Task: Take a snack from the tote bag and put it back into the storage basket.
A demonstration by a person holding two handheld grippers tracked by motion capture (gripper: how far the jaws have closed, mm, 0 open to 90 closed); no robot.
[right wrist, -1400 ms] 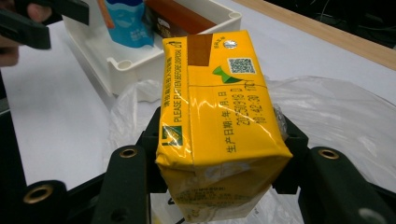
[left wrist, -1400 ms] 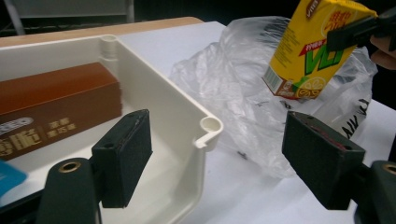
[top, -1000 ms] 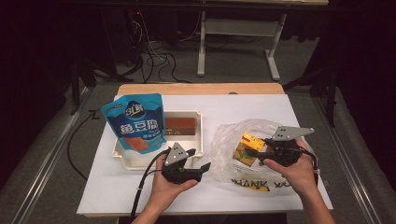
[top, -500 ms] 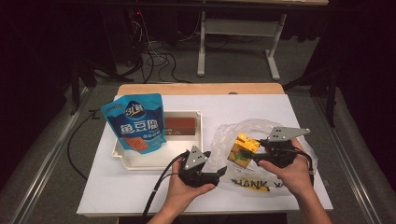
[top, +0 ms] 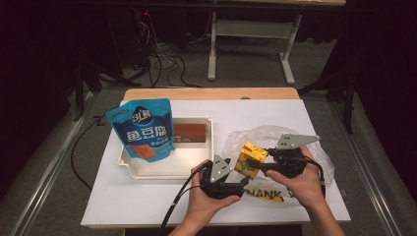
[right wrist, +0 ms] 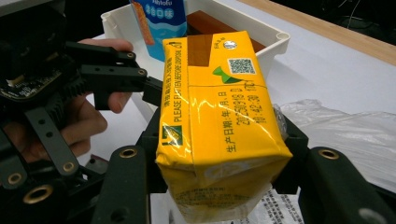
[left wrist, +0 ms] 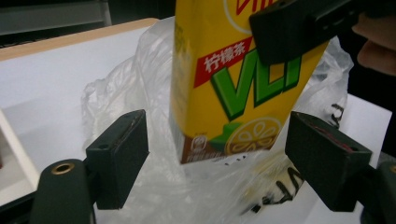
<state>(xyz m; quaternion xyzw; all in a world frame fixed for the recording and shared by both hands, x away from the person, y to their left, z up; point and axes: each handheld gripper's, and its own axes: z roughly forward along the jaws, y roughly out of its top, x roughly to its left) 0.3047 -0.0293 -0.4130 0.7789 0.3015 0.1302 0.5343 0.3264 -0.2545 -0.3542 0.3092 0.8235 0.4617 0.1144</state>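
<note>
Yellow cardboard drink carton (top: 252, 158) hangs tilted above the clear plastic bag (top: 314, 147), clamped in the right gripper (top: 263, 164), hand level. The left gripper (top: 240, 182), palm under it, points at the carton's lower end, jaws just widened, clear of it.

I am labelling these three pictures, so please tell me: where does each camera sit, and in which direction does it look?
High view: above the person's side, looking forward and down on the white table; both forearms, left tongs, right tongs.
Left gripper view: on the left tongs, looking between open jaws at the yellow lemon tea carton.
Right gripper view: on the right tongs, looking towards the white tray; jaws clamp the carton.
Shared: the carton appears in all three.
</note>
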